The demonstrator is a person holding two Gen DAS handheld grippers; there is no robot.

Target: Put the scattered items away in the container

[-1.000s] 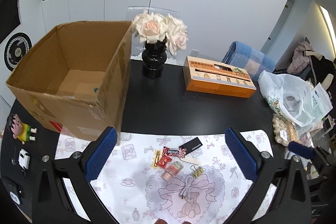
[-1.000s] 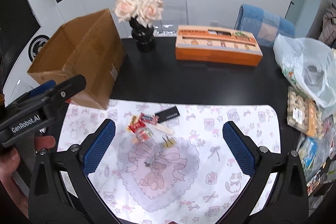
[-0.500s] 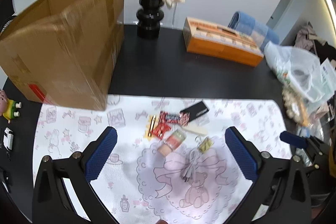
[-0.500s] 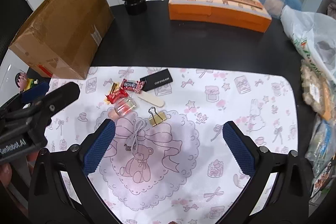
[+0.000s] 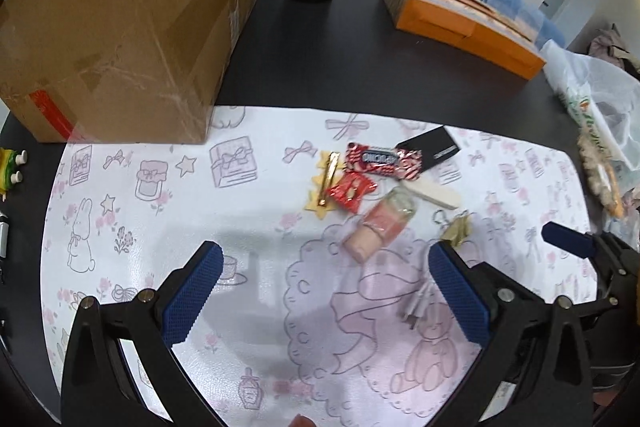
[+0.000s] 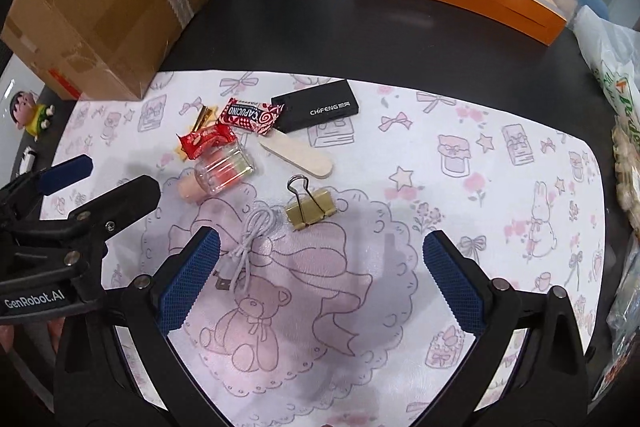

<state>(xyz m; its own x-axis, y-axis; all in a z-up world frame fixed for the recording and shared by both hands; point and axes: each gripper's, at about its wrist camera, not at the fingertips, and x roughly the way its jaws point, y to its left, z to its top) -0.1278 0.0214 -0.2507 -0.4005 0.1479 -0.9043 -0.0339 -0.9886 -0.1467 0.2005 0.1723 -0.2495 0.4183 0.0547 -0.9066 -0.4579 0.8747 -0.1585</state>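
On the far left of the tabletop [image 6: 360,39]: cardboard box [image 6: 112,7]. Patterned mat [image 6: 460,187] carries scattered items: black card [image 6: 320,105], pink bottle [image 6: 218,173], cable [image 6: 250,239], binder clip [image 6: 308,211]. Left gripper [image 5: 324,295] and right gripper [image 6: 316,275]: jaws spread wide, empty.

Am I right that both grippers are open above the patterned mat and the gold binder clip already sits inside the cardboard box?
Not quite: the right wrist view shows the gold binder clip on the patterned mat, outside the cardboard box. Both the left gripper and right gripper are indeed open.
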